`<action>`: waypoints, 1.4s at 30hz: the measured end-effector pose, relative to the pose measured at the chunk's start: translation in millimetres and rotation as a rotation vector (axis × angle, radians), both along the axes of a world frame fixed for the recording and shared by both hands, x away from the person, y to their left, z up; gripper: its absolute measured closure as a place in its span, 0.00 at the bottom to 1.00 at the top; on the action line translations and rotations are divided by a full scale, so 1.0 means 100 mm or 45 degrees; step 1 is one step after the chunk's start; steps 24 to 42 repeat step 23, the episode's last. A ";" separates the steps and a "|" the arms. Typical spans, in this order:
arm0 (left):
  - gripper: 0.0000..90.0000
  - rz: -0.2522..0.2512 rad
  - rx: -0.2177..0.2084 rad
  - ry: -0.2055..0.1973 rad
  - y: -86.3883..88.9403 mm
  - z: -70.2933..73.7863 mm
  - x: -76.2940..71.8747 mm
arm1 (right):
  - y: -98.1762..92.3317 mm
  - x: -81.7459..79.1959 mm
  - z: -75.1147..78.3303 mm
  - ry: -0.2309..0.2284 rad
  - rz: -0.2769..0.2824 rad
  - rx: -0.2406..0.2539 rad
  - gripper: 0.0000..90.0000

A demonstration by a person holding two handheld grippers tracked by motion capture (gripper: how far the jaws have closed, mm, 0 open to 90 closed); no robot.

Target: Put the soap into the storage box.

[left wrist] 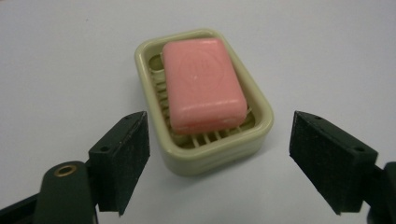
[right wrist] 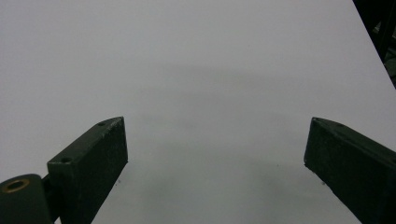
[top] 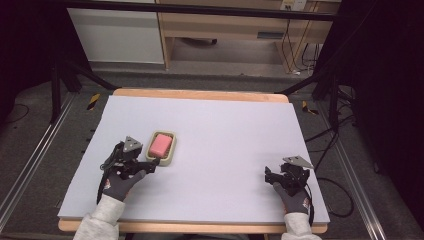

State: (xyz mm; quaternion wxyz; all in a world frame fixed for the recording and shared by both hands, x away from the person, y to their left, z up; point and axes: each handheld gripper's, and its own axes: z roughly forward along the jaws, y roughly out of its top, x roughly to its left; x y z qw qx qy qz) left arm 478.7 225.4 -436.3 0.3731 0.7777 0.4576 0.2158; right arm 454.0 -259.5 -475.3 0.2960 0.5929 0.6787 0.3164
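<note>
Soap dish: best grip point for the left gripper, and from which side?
Grip the soap dish across its two long walls, coming from its near short end, where the open left gripper already faces it. The walls are straight and parallel; the pink soap sits inside, clear of them.

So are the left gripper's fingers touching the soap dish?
Apart. The left gripper view shows both fingers spread wide, with bare table between each and the soap dish.
</note>
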 end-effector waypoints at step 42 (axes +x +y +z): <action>0.32 0.194 0.027 0.024 0.61 -0.29 -0.20 | -0.07 -0.03 0.02 -0.002 -0.033 0.002 0.07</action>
